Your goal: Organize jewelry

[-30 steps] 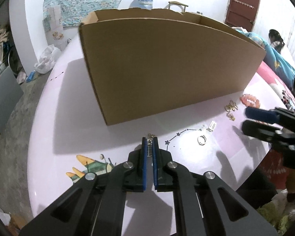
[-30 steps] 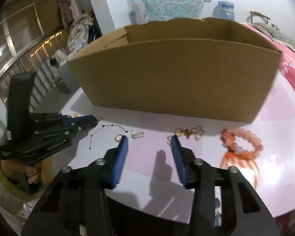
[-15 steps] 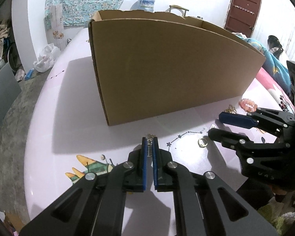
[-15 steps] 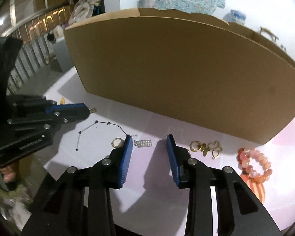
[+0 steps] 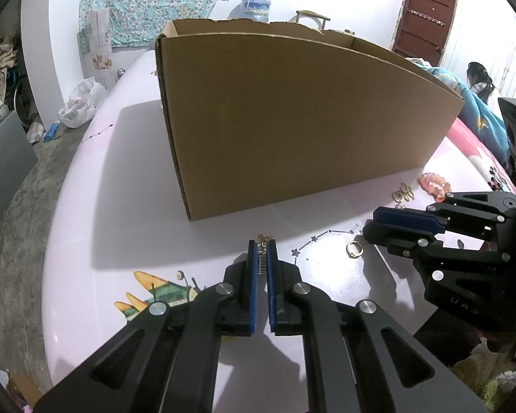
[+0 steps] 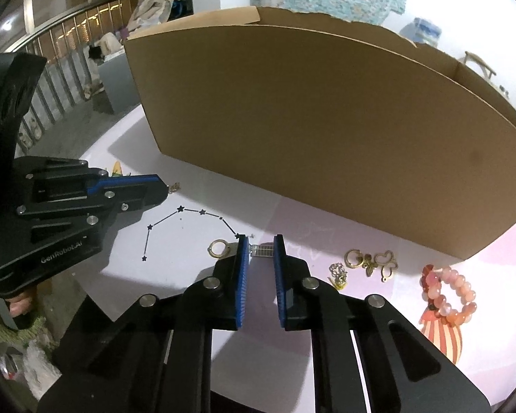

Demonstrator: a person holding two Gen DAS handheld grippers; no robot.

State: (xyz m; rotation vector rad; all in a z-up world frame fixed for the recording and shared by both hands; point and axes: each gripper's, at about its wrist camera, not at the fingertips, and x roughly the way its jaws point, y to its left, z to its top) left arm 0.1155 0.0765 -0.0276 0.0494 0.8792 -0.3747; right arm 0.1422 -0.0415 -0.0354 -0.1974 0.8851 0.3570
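Note:
My left gripper (image 5: 262,245) is shut on a small silver-and-gold earring (image 5: 262,258), its gold end poking out at the tips; the right wrist view shows this gripper (image 6: 167,189) at the left. My right gripper (image 6: 260,245) rests on the table with its jaws closing on a small silver charm (image 6: 263,251), which spans the gap and touches both pads. In the left wrist view the right gripper (image 5: 369,223) comes in from the right. A gold ring (image 6: 219,247) lies just left of the right fingertips. The cardboard box (image 6: 326,120) stands behind.
On the pink-white table (image 5: 120,206), a cluster of gold earrings (image 6: 371,261), a small silver piece (image 6: 339,273) and a pink bead bracelet (image 6: 450,296) lie to the right. The box wall (image 5: 292,120) is tall and close. The table edge curves off to the left.
My right gripper has moved left to the silver charm, rolled a little and narrowed its jaws around it. The left gripper and its earring have stayed put.

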